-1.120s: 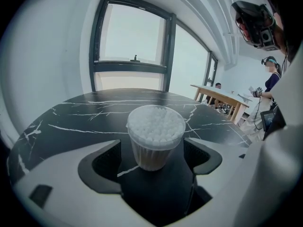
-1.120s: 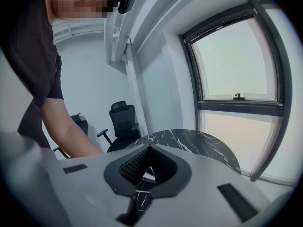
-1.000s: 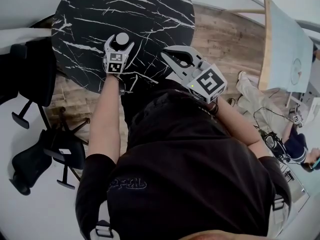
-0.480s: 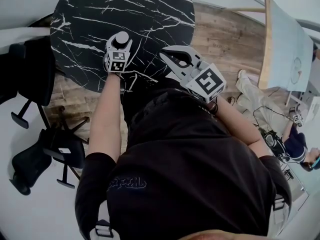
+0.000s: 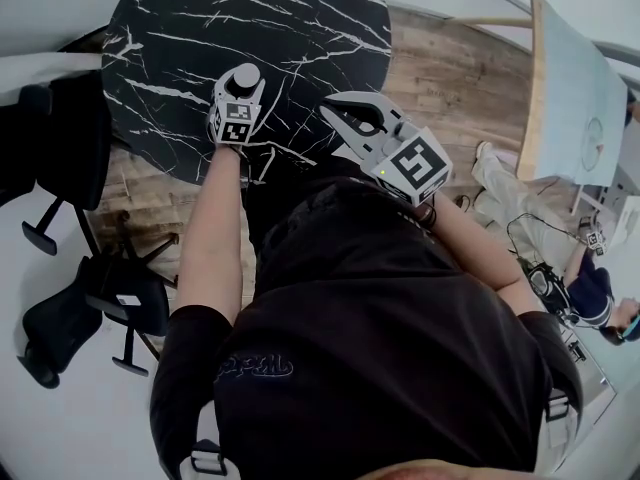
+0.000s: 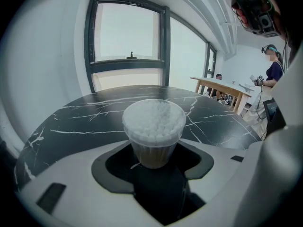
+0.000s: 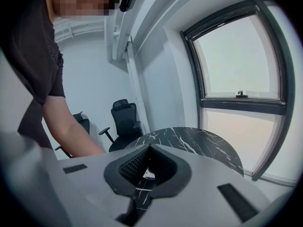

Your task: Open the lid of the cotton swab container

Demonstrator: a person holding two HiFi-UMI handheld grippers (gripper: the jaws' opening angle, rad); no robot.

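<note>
Cotton swab container point(image 6: 154, 141) stands upright on the dark marble surface point(image 6: 71, 122), towards the person's side of it. Lid point(image 6: 154, 119) is still on, w/ swabs packed white under it. Left claw point(image 6: 154, 151) has just been closing w/ the container's lower body between its jaws. The dark pads hug it on both sides, so it reads as gripped, tho the base sits in shadow & I can't swear the squeeze is firm. Right claw point(image 7: 149, 157) is fully closed on nothing. In the head view it hangs over the surface's near edge, to the right of the container & apart from it.

Step in hand, as I judge it: anchor the container w/ the left, then bring the right over for the lid.

To do it well:
- Hold the left grip low on the body, below the lid rim, so the lid isn't pinned.
- Squeeze enough to stop twist or lift, no more. The thin clear plastic prob. flexes, & a crushed wall could jam the lid.
- The right claw must open before its approach, wider than the lid, & catch the rim only.
- Lift or pry slow & straight. A jerk could tip the container & scatter swabs.
- Press the container down onto the surface throughout.
</note>
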